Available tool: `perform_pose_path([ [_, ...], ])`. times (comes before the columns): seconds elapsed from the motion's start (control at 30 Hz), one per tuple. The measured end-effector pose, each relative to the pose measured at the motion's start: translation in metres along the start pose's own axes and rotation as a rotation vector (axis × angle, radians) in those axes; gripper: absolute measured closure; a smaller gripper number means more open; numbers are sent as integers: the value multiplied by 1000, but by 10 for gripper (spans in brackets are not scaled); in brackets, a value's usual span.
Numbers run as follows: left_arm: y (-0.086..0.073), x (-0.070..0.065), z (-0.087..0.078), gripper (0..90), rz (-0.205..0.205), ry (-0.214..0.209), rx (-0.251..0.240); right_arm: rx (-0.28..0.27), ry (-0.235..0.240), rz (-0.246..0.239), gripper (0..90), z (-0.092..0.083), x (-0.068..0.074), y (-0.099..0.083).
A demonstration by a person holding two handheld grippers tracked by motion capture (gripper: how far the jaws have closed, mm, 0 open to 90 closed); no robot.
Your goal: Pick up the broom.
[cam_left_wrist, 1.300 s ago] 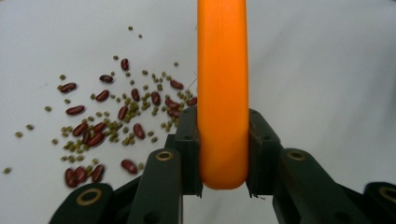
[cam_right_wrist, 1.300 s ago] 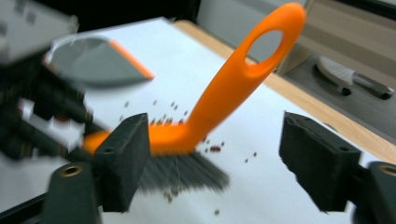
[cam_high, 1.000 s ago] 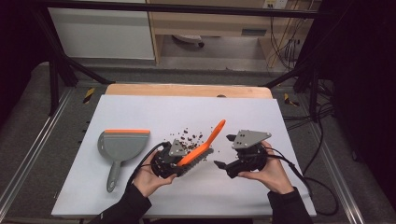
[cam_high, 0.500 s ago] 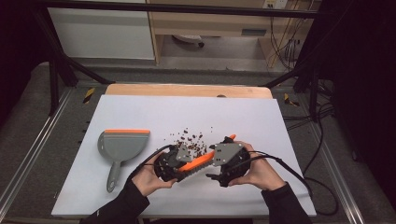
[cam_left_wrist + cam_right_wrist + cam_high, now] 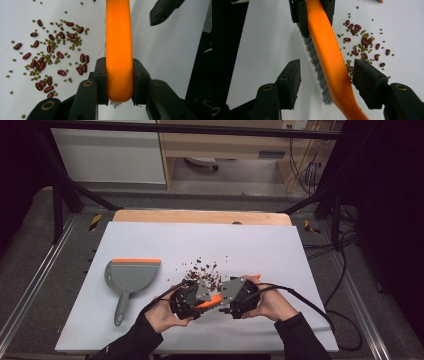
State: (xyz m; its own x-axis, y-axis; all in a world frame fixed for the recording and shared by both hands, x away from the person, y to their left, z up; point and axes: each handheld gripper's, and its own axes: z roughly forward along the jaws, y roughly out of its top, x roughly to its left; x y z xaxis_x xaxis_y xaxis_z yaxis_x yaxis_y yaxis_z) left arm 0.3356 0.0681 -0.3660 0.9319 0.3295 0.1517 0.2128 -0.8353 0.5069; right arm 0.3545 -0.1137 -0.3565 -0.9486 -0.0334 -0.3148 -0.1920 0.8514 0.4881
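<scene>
While both hands meet near the front edge of the surface, the items stand as listed.

Brush: an orange brush (image 5: 214, 299) with grey bristles, lying near the front edge of the white surface (image 5: 280, 255), about midway along it, between the two grippers; its orange back runs up the middle of the left gripper view (image 5: 118, 50) and slantwise through the right gripper view (image 5: 329, 57).

Left gripper: the left gripper (image 5: 192, 298) has its fingers (image 5: 100, 75) clamped on one end of the brush, pads pressed to both sides of the orange back.

Right gripper: the right gripper (image 5: 231, 301) sits just beside the left one; its fingers (image 5: 290, 77) stand on either side of the brush and have just been closing, with a gap left on each side, so the pads do not press on it.

Beans: a scatter of red beans and small green beans (image 5: 202, 272), just behind the grippers, toward the middle of the surface; also seen beside the brush in both gripper views (image 5: 50, 57) (image 5: 362, 47).

Dustpan: a grey dustpan (image 5: 131, 276) with an orange lip, flat on the surface toward the left edge, handle pointing at the front edge, well apart from the beans.
</scene>
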Motion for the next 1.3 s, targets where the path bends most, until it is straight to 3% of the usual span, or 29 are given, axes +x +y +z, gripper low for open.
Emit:
perform_pose_path([
  [0.23, 4, -7, 2, 704, 30, -9, -14, 8, 10, -27, 522, 3, 1, 1],
  [0.27, 5, -6, 1, 704, 55, -10, 0, 13, 7, -31, 534, 4, 0, 0],
  [0.3, 5, -9, 2, 704, 8, -23, -41, 19, 10, -36, 544, 5, 1, 0],
  [0.33, 6, -8, 1, 704, 31, -17, -22, 18, 8, -24, 553, 6, 2, 1],
  [0.4, 6, -8, 2, 704, 22, -23, -30, 30, 24, -50, 573, 8, 2, 1],
  [0.53, 5, -7, 1, 704, 28, -32, -29, 25, 41, -58, 637, 9, 3, 1],
  [0.6, 5, -7, 2, 704, 10, -45, -44, 26, 45, -61, 644, 9, 3, 1],
  [0.7, 4, -5, 1, 704, 33, -57, -32, 29, 42, -78, 654, 8, 4, 1],
  [0.8, 3, -6, 2, 700, 32, -55, -49, 33, 52, -83, 663, 8, 4, 0],
  [1.0, -5, -2, -1, 657, 0, -39, -82, 37, 51, -65, 687, 6, 5, 1],
  [1.3, -29, 12, -10, 490, -77, 8, -123, 46, -18, 7, 688, -5, -4, -4],
])
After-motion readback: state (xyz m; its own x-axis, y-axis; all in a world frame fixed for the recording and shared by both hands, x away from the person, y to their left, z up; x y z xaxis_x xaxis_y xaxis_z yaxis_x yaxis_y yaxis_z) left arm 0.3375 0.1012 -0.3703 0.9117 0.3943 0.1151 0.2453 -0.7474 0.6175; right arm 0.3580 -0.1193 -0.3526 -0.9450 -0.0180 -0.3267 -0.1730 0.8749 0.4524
